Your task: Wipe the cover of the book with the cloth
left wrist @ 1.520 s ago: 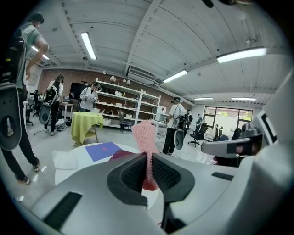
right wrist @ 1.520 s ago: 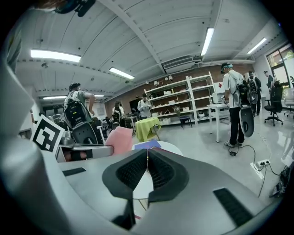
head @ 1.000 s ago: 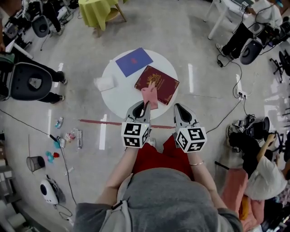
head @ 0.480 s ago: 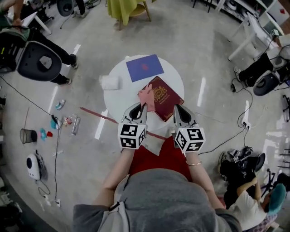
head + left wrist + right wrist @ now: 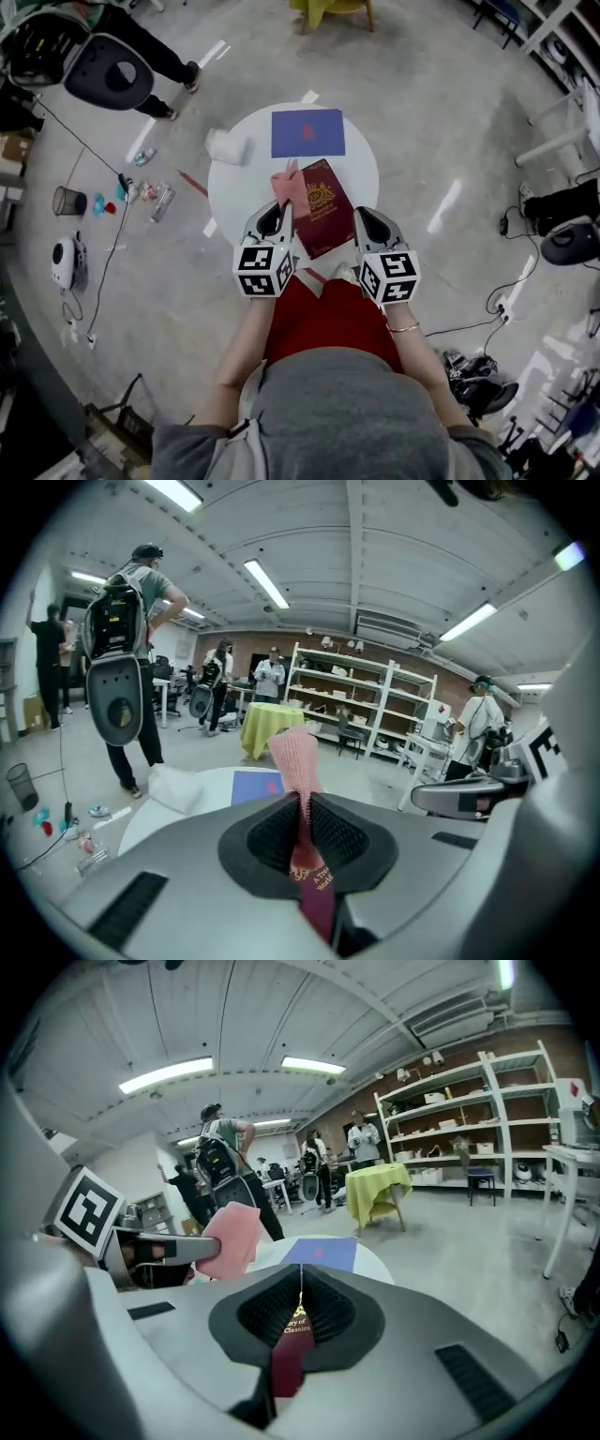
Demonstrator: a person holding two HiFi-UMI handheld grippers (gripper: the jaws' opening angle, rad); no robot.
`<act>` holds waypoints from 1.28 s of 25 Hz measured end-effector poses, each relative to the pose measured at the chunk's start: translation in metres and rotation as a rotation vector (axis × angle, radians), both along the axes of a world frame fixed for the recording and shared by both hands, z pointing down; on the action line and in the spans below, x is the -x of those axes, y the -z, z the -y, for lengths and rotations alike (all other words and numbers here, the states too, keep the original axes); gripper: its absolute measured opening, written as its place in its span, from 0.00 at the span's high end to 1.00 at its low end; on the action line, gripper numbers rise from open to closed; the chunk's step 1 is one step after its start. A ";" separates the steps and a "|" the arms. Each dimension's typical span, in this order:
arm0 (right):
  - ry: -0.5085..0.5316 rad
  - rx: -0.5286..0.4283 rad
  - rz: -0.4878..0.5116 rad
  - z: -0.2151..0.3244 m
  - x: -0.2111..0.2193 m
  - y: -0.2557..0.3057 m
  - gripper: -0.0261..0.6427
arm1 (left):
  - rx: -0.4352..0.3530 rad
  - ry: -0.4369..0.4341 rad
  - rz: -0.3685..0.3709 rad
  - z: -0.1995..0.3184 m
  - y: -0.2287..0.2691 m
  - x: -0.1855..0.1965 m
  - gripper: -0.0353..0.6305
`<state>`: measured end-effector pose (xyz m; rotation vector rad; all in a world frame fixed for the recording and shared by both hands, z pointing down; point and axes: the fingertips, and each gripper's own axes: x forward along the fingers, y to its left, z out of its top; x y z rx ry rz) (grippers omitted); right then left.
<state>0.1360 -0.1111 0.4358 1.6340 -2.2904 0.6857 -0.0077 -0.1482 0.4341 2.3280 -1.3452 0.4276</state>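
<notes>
Pink cloth (image 5: pixel 289 186) is clamped in the closed jaws of the left tool (image 5: pixel 276 214). Its free end reaches the far left corner of the book (image 5: pixel 323 211); contact with the cover cannot be confirmed. The maroon book lies flat on the round white bench (image 5: pixel 234 183), just below a blue sheet (image 5: pixel 307 132), with a white wad (image 5: pixel 227 146) well to its left. The right tool (image 5: pixel 368 219) has its jaws closed together with nothing clamped between them. It sits just beside the book's right edge.

Risks:
- The book is probably unrestrained. A wiping stroke may drag or rotate it toward the near bench edge.
- Only a narrow strip of cloth is held. Friction on the cover may pull it free.
- Pressing too low may bring the hard jaw tips onto the cover and scratch it
</notes>
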 end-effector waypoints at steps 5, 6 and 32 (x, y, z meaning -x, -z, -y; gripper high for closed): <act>0.146 0.039 -0.031 0.008 -0.008 -0.021 0.92 | 0.019 0.112 0.022 0.000 -0.005 -0.006 0.90; 0.168 0.052 -0.036 0.008 -0.007 -0.026 0.92 | 0.024 0.128 0.022 -0.001 -0.007 -0.006 0.90; 0.355 0.253 -0.266 0.020 0.038 -0.112 0.92 | 0.257 0.084 -0.139 0.060 -0.098 -0.053 0.90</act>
